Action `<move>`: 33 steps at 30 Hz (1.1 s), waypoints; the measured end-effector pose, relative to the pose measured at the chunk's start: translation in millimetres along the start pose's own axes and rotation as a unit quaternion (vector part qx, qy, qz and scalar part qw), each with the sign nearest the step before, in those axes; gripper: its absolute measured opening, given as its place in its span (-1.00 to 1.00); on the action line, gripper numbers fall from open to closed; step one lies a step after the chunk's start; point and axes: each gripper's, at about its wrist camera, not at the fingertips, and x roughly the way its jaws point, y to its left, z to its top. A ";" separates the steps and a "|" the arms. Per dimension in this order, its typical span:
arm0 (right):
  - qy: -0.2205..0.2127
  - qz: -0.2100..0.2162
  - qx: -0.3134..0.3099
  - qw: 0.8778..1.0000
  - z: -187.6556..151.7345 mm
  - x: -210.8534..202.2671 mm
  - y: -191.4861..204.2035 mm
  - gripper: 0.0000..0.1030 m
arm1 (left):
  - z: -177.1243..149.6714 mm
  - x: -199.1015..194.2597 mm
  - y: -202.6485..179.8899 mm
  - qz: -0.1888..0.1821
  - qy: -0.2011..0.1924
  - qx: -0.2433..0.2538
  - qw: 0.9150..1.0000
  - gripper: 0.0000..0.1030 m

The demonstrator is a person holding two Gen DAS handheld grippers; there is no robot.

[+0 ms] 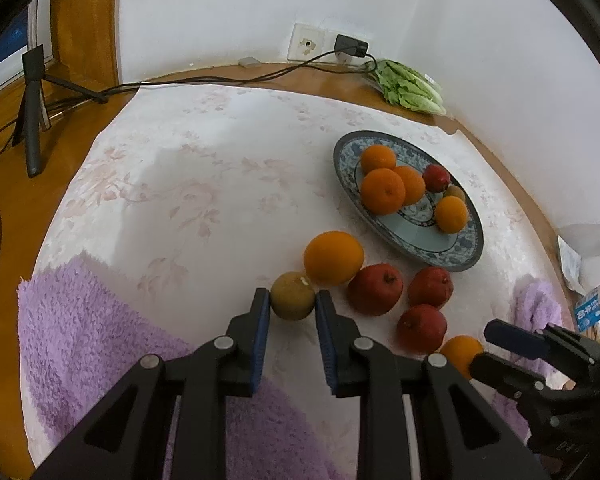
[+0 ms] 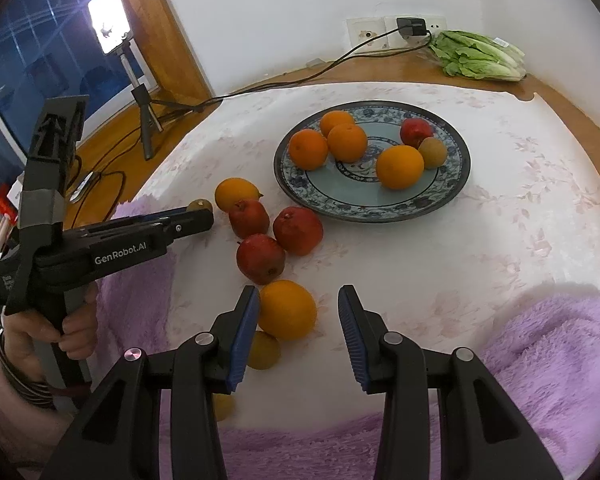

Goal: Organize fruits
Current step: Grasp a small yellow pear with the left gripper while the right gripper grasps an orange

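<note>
Two grippers are seen over a table covered with a pale floral cloth [image 1: 204,184]. The left gripper [image 1: 293,300] is closed on a brownish-green kiwi [image 1: 292,296], its blue pads pressed against both sides; the kiwi is roundish, so no long axis can be told. The right gripper [image 2: 298,320] is held with its jaws apart, an orange [image 2: 287,309] lying between them against the left pad, while the right pad stands clear of it. A small yellow fruit [image 2: 265,350] is seen just behind that left finger.

Beyond, three red fruits [image 2: 260,258] are clustered on the cloth, with one large orange [image 1: 333,257] touching the gripped kiwi. Farther off, a blue patterned plate [image 2: 440,204] carries four oranges, one red fruit [image 2: 416,131] and a second kiwi [image 2: 433,153].

A purple fluffy towel [image 1: 100,340] is laid at the near edge. At the far side, bare wood, a bagged lettuce [image 2: 480,56], a wall socket with a charger [image 1: 351,46] and a small tripod [image 1: 34,120] are seen below a white wall.
</note>
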 end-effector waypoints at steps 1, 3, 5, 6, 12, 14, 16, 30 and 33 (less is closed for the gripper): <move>0.001 0.000 -0.001 1.000 -0.3 0.5 0.8 -0.19 | -0.6 -0.4 0.2 0.000 0.000 -0.001 1.000 -0.53; 0.003 0.001 -0.001 1.000 -0.8 1.7 1.7 -0.19 | -1.2 -1.3 1.0 -0.002 -0.001 -0.003 1.000 -0.53; 0.006 0.001 -0.003 1.000 -1.1 3.9 2.9 -0.19 | -1.3 -2.4 1.3 -0.003 -0.002 -0.004 1.000 -0.53; 0.006 0.002 -0.003 1.000 -1.3 4.8 3.5 -0.19 | -1.2 -3.2 1.4 -0.003 -0.003 -0.004 1.000 -0.53; 0.012 0.000 -0.009 1.000 -2.3 9.6 7.7 -0.18 | -0.9 -5.5 1.2 -0.005 -0.005 -0.004 1.000 -0.53; 0.016 0.001 -0.008 1.000 -3.2 12.2 8.0 -0.18 | -0.7 -5.6 0.6 -0.006 -0.005 -0.003 1.000 -0.53; 0.018 0.004 -0.004 1.000 -3.7 14.3 7.1 -0.19 | -1.1 -6.4 0.7 -0.005 -0.005 -0.003 1.000 -0.53; 0.008 0.017 -0.012 1.000 -5.7 14.1 7.5 -0.27 | 0.2 -14.6 -5.8 -0.003 -0.011 0.005 1.000 -0.53; 0.002 0.021 -0.012 1.000 -5.2 10.8 7.7 -0.27 | 1.3 -17.4 -8.9 -0.003 -0.013 0.007 1.000 -0.53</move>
